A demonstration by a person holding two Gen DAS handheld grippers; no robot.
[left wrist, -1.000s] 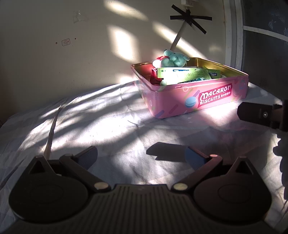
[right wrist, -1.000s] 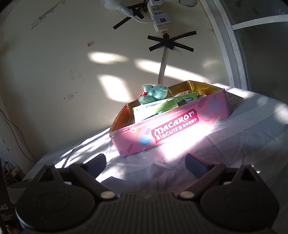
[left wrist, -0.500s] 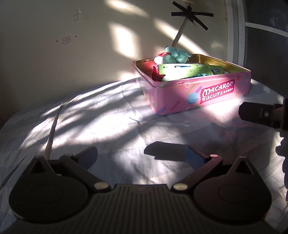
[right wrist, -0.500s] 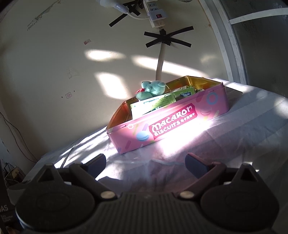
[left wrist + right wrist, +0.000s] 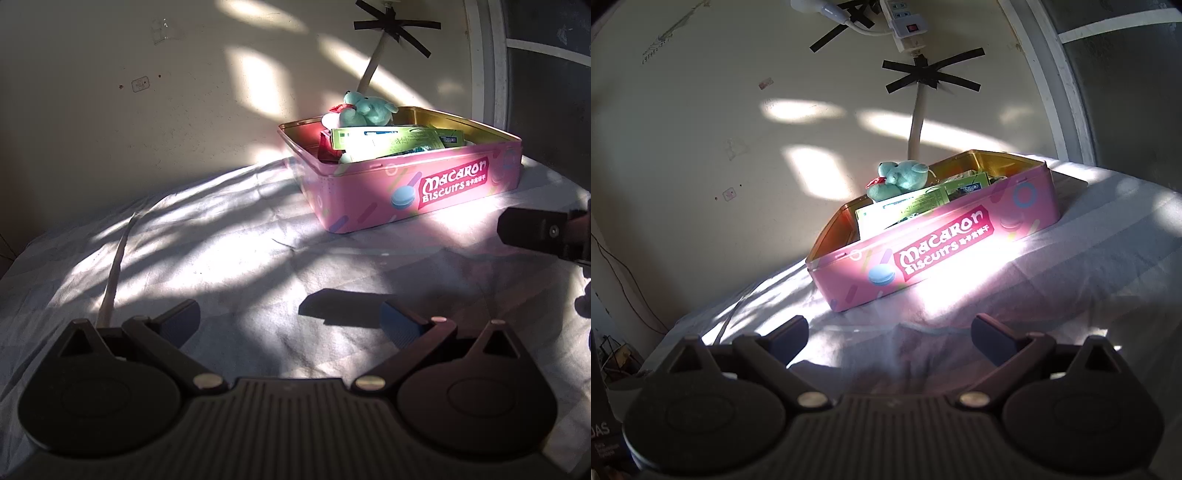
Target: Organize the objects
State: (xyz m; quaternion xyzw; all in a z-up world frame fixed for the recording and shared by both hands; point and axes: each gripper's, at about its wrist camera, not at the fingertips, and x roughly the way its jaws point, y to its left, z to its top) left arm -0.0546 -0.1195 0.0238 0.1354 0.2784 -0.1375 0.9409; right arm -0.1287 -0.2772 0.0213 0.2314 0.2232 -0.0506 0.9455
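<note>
Pink tin [image 5: 369, 192] beyond both wide-spread, empty grippers [image 5: 290, 319] [image 5: 889, 334].

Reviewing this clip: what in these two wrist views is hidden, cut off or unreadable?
- Floor of the pink tin: both views, hidden by its front wall and the green box.
- Items beneath the plush toy: covered by the toy and box.
- Right gripper: left wrist view, cut off by the right edge.
- Small print on the green box: both views, washed out by sunlight.
</note>
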